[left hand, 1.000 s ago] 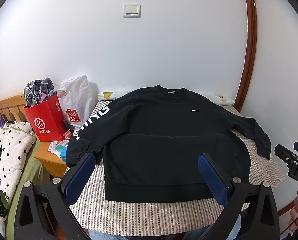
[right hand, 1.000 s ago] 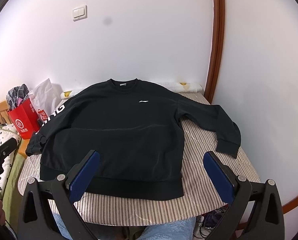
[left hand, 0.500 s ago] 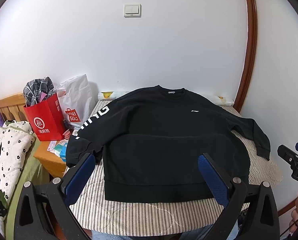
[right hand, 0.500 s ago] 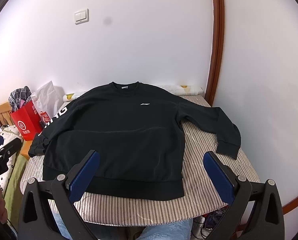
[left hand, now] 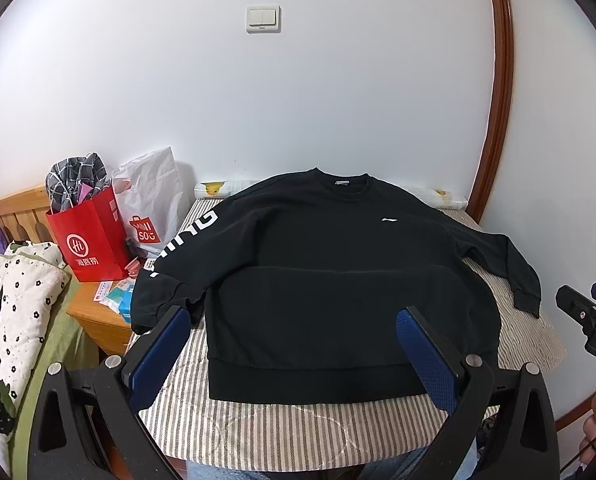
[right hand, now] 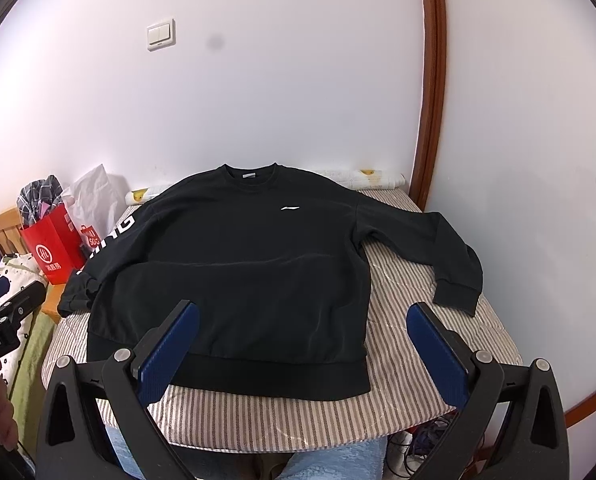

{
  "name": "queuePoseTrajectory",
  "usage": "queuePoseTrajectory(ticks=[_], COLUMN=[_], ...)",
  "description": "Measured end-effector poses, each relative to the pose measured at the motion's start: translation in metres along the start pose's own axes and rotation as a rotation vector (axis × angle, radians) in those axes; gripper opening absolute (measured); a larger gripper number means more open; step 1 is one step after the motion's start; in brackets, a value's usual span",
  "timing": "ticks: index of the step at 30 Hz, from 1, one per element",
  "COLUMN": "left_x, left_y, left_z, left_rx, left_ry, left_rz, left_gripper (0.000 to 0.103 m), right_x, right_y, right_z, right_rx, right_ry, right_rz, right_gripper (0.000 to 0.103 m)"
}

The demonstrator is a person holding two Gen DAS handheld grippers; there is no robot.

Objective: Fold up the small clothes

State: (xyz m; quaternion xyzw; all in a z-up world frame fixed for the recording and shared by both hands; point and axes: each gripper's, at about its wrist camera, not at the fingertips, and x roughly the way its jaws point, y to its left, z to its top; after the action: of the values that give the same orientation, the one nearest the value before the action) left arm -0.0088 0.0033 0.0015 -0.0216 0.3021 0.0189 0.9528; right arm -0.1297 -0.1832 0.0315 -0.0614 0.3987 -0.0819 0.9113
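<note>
A black sweatshirt (left hand: pixel 329 276) lies flat, front up, on a striped table cover (left hand: pixel 298 428), collar toward the wall, both sleeves spread out. The left sleeve with white letters hangs over the left edge. In the right wrist view the sweatshirt (right hand: pixel 250 272) shows its right sleeve cuff near the table's right side. My left gripper (left hand: pixel 294 348) is open and empty, held above the hem near the front edge. My right gripper (right hand: pixel 301 340) is open and empty, also above the hem. Each gripper shows at the edge of the other's view.
A red paper bag (left hand: pixel 90 240) and a white plastic bag (left hand: pixel 150 204) stand on a wooden nightstand (left hand: pixel 98 316) left of the table. A flowered quilt (left hand: pixel 10 304) lies at far left. A white wall and a brown door frame (left hand: pixel 497 120) bound the back and right.
Both grippers have drifted slightly; the views shift a little. The sweatshirt has not moved and both grippers stay open.
</note>
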Motion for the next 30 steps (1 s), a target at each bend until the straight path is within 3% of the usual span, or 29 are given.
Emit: queuePoseTrajectory(ticks=[19, 30], left_x=[0.004, 0.023], left_y=[-0.005, -0.006], left_z=[0.004, 0.0], left_rx=[0.013, 0.019], left_ry=[0.004, 0.017], left_rz=[-0.009, -0.062], left_gripper=[0.103, 0.103], right_x=[0.0, 0.011], right_y=[-0.004, -0.007], right_z=[0.001, -0.001], right_rx=[0.019, 0.029], right_ry=[-0.008, 0.006], right_rz=[-0.007, -0.015], right_gripper=[0.102, 0.102])
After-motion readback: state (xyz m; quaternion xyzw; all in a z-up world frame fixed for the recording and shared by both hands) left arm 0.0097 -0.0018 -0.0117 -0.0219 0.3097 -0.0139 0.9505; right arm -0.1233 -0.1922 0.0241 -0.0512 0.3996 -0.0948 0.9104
